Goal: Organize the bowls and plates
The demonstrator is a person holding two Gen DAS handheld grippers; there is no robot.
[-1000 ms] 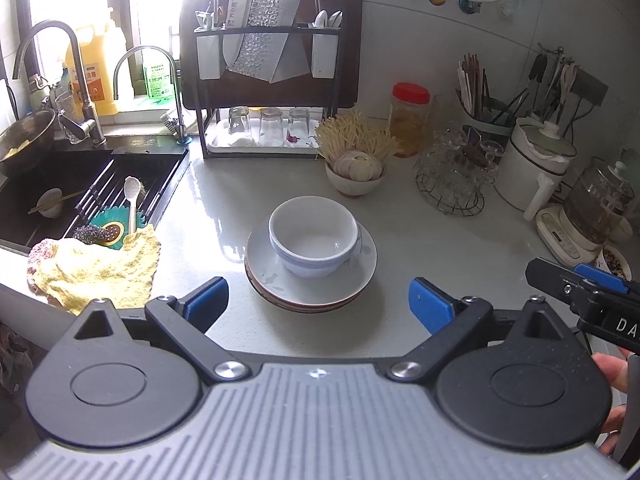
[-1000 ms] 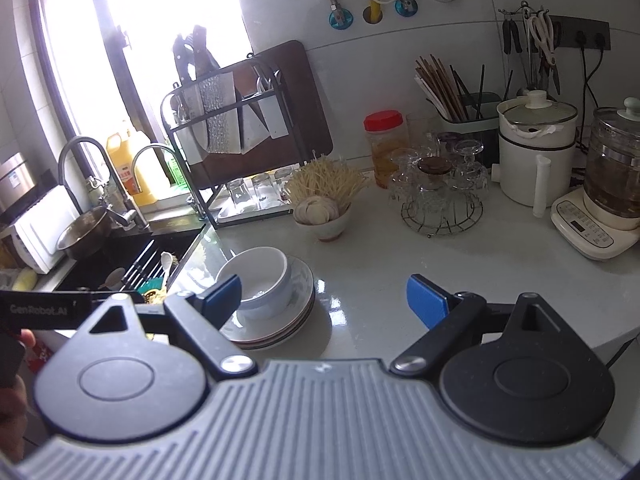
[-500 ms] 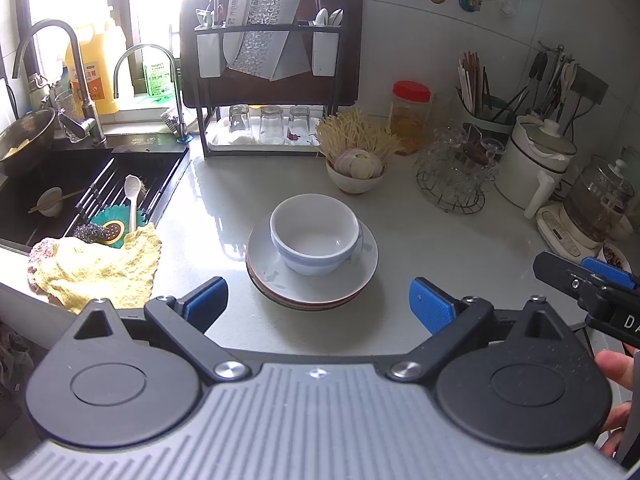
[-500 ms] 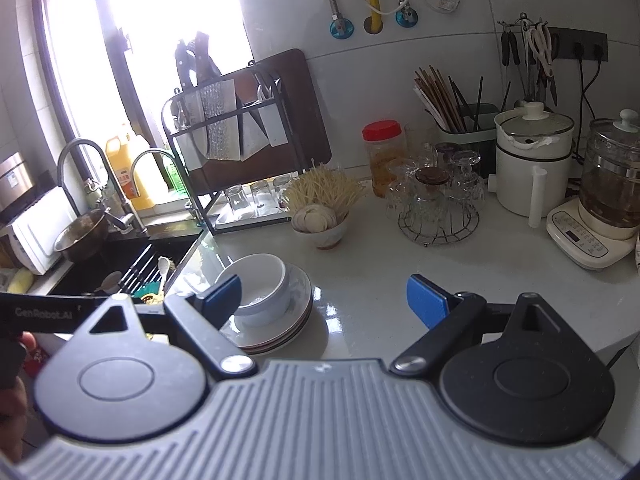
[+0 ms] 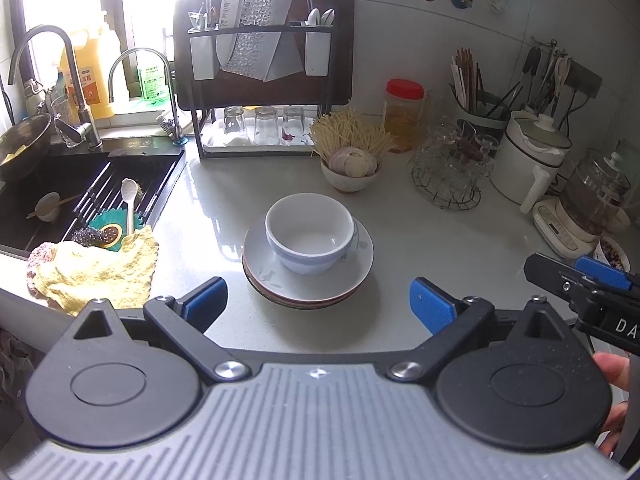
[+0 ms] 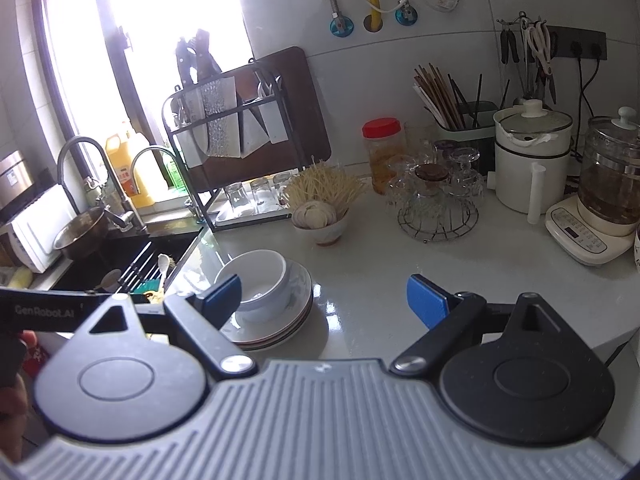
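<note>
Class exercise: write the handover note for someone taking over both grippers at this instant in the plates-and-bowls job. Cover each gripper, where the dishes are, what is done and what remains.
Left gripper: jaws open, empty, short of the dishes.
Right gripper: jaws open, empty, off to the right of the stack.
Dishes: white bowl sits upright on a stack of plates mid-counter, near the sink.
Done: bowl and plates are gathered into one pile.
Left: nothing is gripped; whether the pile must still go elsewhere is unclear. If so, grip the bowl first.
</note>
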